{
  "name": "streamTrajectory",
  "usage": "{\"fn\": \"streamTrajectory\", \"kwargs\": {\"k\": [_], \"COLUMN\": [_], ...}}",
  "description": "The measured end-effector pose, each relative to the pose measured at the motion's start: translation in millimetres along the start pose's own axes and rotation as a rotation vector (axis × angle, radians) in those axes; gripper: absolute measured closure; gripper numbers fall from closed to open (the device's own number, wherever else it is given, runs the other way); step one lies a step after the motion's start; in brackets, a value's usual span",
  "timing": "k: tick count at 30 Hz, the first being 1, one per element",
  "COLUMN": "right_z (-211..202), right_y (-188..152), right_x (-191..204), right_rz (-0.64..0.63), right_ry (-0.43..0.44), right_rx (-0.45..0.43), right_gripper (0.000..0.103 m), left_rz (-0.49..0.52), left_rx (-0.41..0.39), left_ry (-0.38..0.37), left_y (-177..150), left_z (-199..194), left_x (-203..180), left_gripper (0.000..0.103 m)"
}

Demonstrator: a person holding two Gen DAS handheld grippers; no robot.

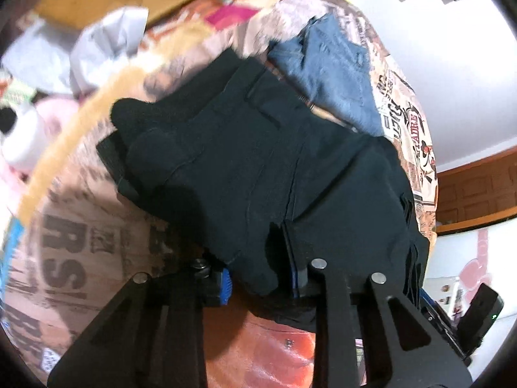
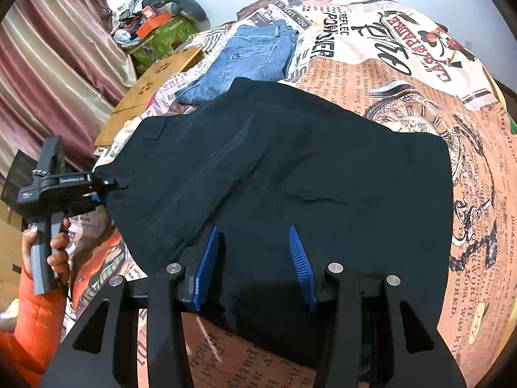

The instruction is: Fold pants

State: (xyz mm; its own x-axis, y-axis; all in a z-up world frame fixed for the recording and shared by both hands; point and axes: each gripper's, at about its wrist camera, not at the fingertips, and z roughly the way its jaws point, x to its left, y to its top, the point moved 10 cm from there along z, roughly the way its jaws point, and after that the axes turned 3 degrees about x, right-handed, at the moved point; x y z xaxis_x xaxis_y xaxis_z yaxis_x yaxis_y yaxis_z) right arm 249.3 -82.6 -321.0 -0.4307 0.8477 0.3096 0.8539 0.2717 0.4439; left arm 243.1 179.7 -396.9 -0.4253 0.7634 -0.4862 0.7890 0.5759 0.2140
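Black pants (image 2: 290, 168) lie spread on the newspaper-print bed cover (image 2: 420, 74), their near edge hanging over the bed's side. My right gripper (image 2: 252, 229) is at that near edge, and dark cloth fills the gap between its blue pads (image 2: 206, 268). My left gripper (image 2: 110, 187), held by a hand, pinches the pants' left corner and draws it into a point. In the left wrist view, a fold of the black pants (image 1: 245, 161) hangs between the left gripper (image 1: 258, 258) fingers and hides most of the left pad.
Folded blue jeans (image 2: 252, 58) lie beyond the black pants. A wooden board (image 2: 152, 90) and a green box (image 2: 161, 38) of clutter stand at the far left by a curtain. White cloth (image 1: 106, 38) and a pink plush (image 1: 48, 119) sit further along the bed. An orange sleeve (image 2: 32, 323) is at lower left.
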Motion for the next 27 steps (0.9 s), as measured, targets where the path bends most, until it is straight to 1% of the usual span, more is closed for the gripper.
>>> {"fn": "streamTrajectory", "kwargs": {"k": [3,5,10,14,16,17,18,19,20,22,23,25,27], "right_z": [-7.5,-14.9,-42.1,-60.8,-68.5,-71.9,-73.7,-74.1,-70.6,-65.5,-61.0,-56.1,-58.4], "right_y": [-0.3,-0.3,-2.0,-8.3,-14.1,-18.7,-21.7,-26.2,-33.7,-43.3,-48.9,-56.9,-57.2], "right_x": [-1.0,-3.1,-19.8,-42.3,-56.8,-66.5,-71.7,-78.8,-88.3,-99.8,-105.8,-112.8,-113.3], "right_rz": [0.018,0.032,0.084,0.133,0.163,0.184,0.195,0.209,0.223,0.247,0.266,0.303,0.316], "right_ry": [0.007,0.009,-0.004,-0.028,-0.043,-0.05,-0.051,-0.053,-0.064,-0.078,-0.076,-0.045,-0.026], "right_rx": [-0.01,-0.025,-0.087,-0.125,-0.136,-0.14,-0.14,-0.134,-0.109,-0.091,-0.077,-0.071,-0.095], "right_gripper": [0.061,0.061,0.061,0.061,0.061,0.061,0.061,0.061,0.061,0.06,0.06,0.059,0.058], "left_rz": [0.047,0.075,0.153,0.222,0.261,0.294,0.328,0.362,0.403,0.504,0.546,0.583,0.574], "left_rx": [-0.054,-0.089,-0.154,-0.185,-0.2,-0.21,-0.212,-0.215,-0.232,-0.265,-0.262,-0.246,-0.229], "left_ry": [0.019,0.017,-0.005,-0.035,-0.049,-0.064,-0.087,-0.1,-0.106,-0.115,-0.119,-0.103,-0.091], "left_y": [11.9,19.6,32.8,35.7,34.4,33.0,30.5,27.6,24.2,15.1,10.1,3.9,1.2], "left_z": [-13.5,-23.8,-48.8,-63.8,-70.3,-74.3,-77.1,-79.5,-84.8,-92.5,-92.2,-85.5,-77.6], "left_x": [-18.2,-33.2,-75.8,-114.7,-135.6,-149.9,-164.5,-178.1,-194.2,-228.4,-241.3,-256.4,-255.3], "left_gripper": [0.078,0.079,0.081,0.082,0.084,0.088,0.098,0.098,0.098,0.098,0.098,0.098,0.097]}}
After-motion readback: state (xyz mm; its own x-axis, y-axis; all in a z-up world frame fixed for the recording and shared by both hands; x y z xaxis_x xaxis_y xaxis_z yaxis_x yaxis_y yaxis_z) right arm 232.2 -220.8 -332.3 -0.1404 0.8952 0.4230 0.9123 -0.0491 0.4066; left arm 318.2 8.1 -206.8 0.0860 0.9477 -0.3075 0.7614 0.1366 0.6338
